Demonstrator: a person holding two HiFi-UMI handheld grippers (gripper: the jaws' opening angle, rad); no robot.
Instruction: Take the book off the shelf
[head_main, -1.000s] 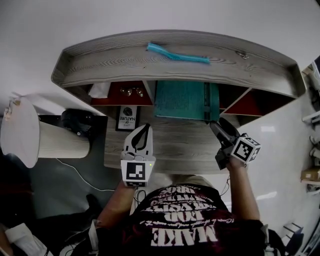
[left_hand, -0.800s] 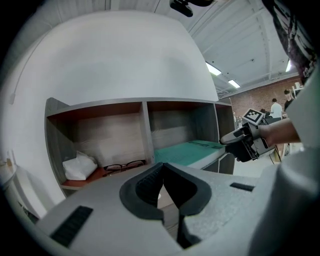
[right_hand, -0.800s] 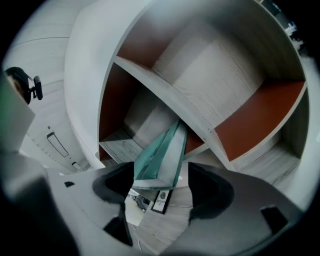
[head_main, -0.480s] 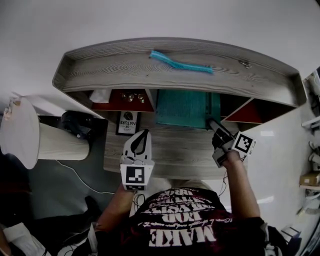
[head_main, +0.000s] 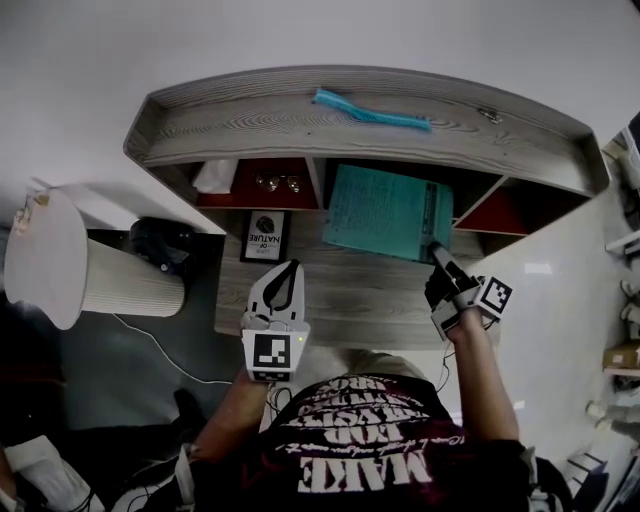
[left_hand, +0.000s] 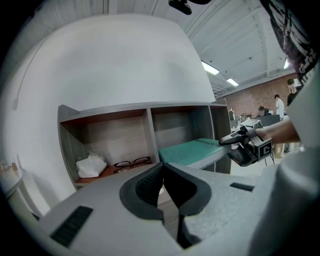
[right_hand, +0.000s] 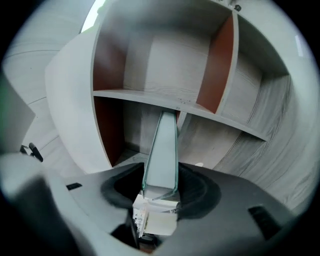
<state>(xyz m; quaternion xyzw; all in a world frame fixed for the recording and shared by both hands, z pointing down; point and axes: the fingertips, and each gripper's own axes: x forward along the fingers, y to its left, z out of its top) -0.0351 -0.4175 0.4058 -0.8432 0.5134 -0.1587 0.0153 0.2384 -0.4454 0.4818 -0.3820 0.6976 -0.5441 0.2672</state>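
Teal book (head_main: 385, 212) is sticking halfway out of the shelf's (head_main: 230, 125) middle compartment, near end out over the table (head_main: 360, 295). Right gripper (head_main: 437, 252) is clamping its near right corner; the jaws have just been closing, with the book's edge between them. Judging grasp done, full withdrawal left. Against a second ago, the book is lying skewed and further out. Left gripper (head_main: 283, 275) is hovering closed and empty above the table.
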